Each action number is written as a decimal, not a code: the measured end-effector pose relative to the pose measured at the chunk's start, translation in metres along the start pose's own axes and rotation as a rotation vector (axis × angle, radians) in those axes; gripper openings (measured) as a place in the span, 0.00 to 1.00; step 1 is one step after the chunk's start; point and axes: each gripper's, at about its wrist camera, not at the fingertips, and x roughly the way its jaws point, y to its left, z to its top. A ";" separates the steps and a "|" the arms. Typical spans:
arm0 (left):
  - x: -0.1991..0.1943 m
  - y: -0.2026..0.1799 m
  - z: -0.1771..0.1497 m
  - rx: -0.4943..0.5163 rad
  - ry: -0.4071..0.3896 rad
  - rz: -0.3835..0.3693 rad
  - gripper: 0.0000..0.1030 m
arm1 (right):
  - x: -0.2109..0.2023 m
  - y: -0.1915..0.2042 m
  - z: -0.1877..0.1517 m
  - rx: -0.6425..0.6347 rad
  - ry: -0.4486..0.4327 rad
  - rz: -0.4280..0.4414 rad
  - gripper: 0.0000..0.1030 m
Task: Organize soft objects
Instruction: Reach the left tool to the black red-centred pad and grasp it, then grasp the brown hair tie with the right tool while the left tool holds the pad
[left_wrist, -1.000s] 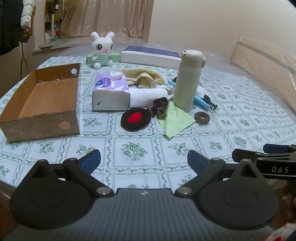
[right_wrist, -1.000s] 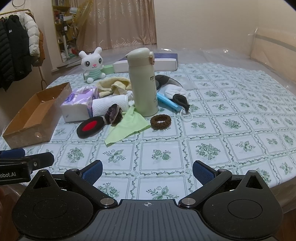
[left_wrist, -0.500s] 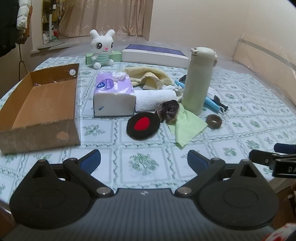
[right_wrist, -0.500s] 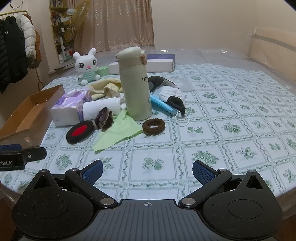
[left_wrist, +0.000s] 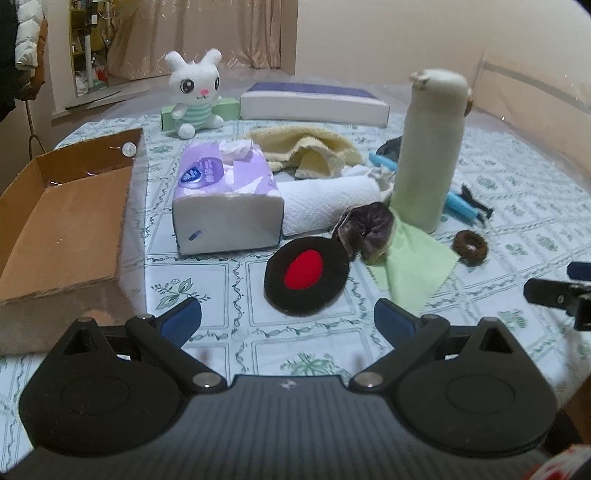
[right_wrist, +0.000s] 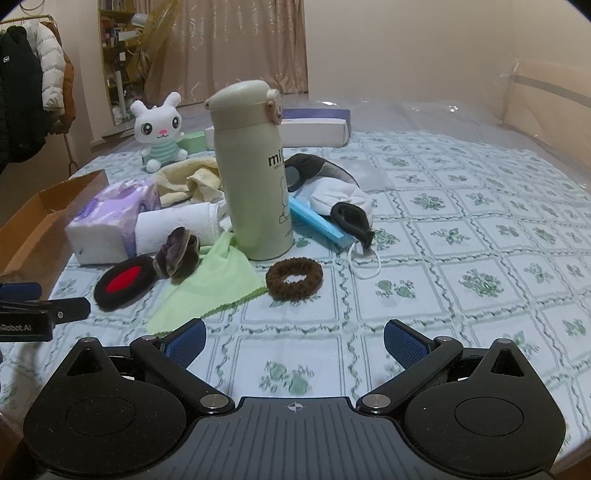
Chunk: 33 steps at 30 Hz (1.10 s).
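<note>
Grippers: left (left_wrist: 288, 319) & right (right_wrist: 293, 338) fingers apart, above tablecloth (right_wrist: 461, 236).

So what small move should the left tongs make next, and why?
Probably ease the open left tongs forward and down onto the black pad with the red centre. It lies flat, nearest ahead of them, and the cardboard box beside it stands open.

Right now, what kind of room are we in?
Probably a lived-in home room, maybe a dining or living area. A table with a floral cloth under clear plastic, coats on a rack, floor-length curtains and a cluttered shelf all point to a household, not a lab.
</note>
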 end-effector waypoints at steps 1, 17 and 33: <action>0.006 0.000 0.001 0.012 0.006 0.008 0.96 | 0.005 0.000 0.001 -0.004 0.000 0.000 0.99; 0.069 -0.017 0.019 0.215 -0.007 -0.052 0.82 | 0.060 -0.002 0.009 -0.019 0.017 0.020 0.91; 0.083 -0.016 0.023 0.229 0.013 -0.087 0.61 | 0.082 -0.006 0.016 -0.010 0.008 0.027 0.86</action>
